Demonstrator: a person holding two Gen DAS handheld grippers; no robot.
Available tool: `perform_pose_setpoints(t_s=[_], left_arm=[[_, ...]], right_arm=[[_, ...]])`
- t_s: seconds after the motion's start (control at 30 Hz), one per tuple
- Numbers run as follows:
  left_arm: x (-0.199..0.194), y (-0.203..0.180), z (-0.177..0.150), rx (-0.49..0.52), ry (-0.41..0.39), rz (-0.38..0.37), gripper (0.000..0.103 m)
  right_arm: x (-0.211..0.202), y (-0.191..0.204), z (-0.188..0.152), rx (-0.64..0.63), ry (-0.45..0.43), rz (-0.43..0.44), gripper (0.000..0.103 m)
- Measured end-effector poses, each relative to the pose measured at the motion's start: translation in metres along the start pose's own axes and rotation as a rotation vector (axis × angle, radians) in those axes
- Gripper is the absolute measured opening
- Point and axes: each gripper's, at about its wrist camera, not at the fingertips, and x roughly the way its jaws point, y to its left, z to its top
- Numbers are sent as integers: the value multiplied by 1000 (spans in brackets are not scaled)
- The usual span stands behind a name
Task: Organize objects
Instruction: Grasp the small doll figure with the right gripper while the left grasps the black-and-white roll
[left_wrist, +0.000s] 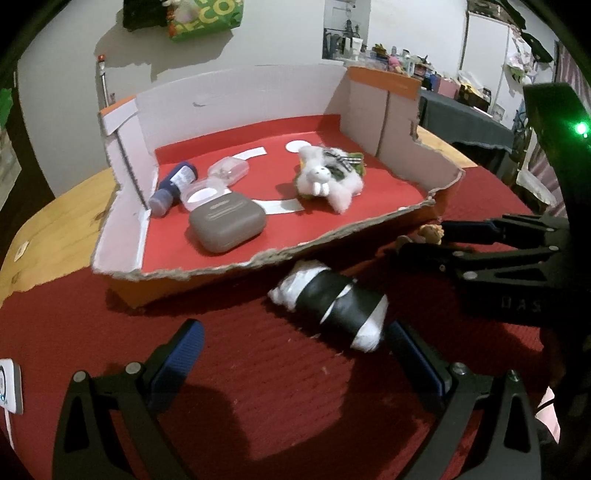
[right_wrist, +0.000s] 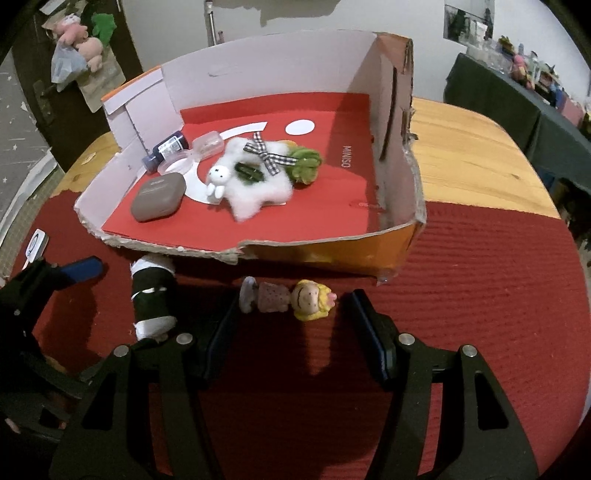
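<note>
A cardboard box (right_wrist: 399, 254) with torn, low walls sits on a red cloth (right_wrist: 480, 295) on the wooden desk (right_wrist: 472, 155). The floor of the box is red.

Inside the box, at the left, lies a grey case (right_wrist: 158, 198) with round corners. Just behind it a dark blue bottle (right_wrist: 166, 148) lies on its side, close to the left wall. Next to the bottle are a round clear lid (right_wrist: 177, 164) and a small clear tub (right_wrist: 209, 143). In the middle of the box is a fluffy white toy (right_wrist: 255, 184) with a tiny bunny on it, a checked bow and a green tuft at its right side. The right part of the box is bare.

Outside the box, on the cloth just in front of its front wall, lie two things. One is a white bundle (left_wrist: 328, 306) wrapped in black tape. The other is a little doll (right_wrist: 291, 297) with yellow hair, lying on its side.

The left gripper (left_wrist: 295, 350) is spread wide. The bundle lies near its right finger, and nothing is held. The right gripper (right_wrist: 291, 332) is spread too. The doll lies between its fingertips, but the pads are not pressing on it.
</note>
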Motion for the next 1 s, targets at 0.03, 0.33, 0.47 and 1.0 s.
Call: perform_pose_setpoints(t_s=[0.03,0.33,0.47,1.0], left_arm=[[1,-1,1,7,0,0,102],[13,-4,11,43,10,25,100],[16,-5,11,50,17,11,90],[1,0,0,20,-10,-16,59]], right_arm=[[0,0,0,-1,1,0,59],[1,0,1,-3,-2,8,59],[1,2,2,-10,-3,7,54],[-9,17,-6,-35,-6,55,49]])
